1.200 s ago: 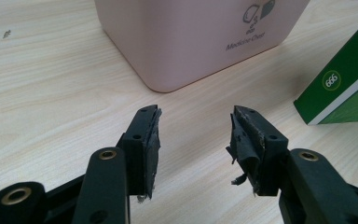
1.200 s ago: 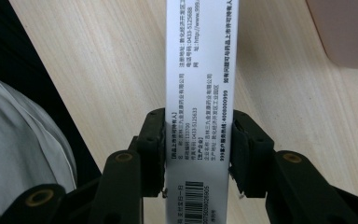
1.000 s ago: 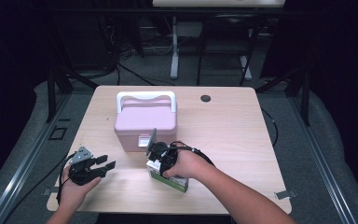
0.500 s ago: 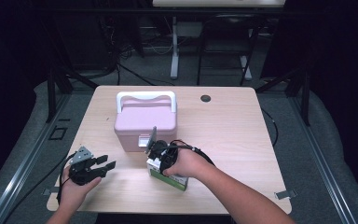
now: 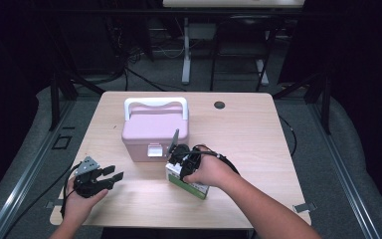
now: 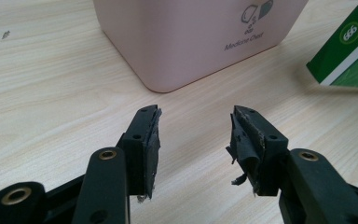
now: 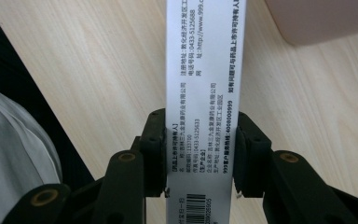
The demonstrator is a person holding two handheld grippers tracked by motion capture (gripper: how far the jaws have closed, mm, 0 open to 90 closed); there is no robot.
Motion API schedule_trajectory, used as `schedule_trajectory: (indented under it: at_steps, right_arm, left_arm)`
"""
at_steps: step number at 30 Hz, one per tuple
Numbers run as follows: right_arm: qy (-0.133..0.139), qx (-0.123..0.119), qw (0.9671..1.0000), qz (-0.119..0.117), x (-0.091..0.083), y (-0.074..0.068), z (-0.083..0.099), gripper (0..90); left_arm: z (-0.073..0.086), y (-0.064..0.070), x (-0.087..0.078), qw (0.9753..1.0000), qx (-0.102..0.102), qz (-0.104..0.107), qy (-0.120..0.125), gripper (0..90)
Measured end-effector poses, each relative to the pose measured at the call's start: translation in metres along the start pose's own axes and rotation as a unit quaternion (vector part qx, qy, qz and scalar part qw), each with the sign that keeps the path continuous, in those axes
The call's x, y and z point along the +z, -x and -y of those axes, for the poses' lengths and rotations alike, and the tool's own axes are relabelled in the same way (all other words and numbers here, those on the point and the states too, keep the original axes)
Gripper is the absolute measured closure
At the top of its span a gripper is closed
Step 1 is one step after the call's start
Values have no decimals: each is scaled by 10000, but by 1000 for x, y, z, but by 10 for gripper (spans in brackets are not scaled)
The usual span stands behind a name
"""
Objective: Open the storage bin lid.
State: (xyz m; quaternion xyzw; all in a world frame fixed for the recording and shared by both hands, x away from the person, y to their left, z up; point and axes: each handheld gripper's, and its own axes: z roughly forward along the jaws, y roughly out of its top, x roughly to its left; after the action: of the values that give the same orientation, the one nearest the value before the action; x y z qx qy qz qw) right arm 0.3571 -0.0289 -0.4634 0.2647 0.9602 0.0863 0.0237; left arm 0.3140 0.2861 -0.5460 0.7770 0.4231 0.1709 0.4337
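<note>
Two jaws of the right gripper (image 7: 198,154) are clamping the narrow white side of the medicine carton (image 7: 205,70), just in front of the pink chest (image 5: 154,132), its long axis running along the jaws. Further left of the chest, the left gripper (image 6: 193,140) is idling, spread and empty.

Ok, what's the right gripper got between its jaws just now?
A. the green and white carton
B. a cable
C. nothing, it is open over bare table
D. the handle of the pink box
A: in the right gripper view the right gripper has its jaws closed on the printed white side of the carton, and the high view shows that hand at the green and white carton in front of the pink box.
</note>
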Motion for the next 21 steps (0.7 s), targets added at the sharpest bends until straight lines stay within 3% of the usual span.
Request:
schedule_trajectory:
  at_steps: [11, 21]
  right_arm:
    - [66, 439, 9988, 183, -12, 25, 27, 614]
    - [85, 902, 9952, 368, -23, 53, 52, 614]
  left_arm:
    - [0, 0, 1, 10000, -7, -3, -4, 519]
    - [0, 1, 1, 10000, -10, 3, -8, 519]
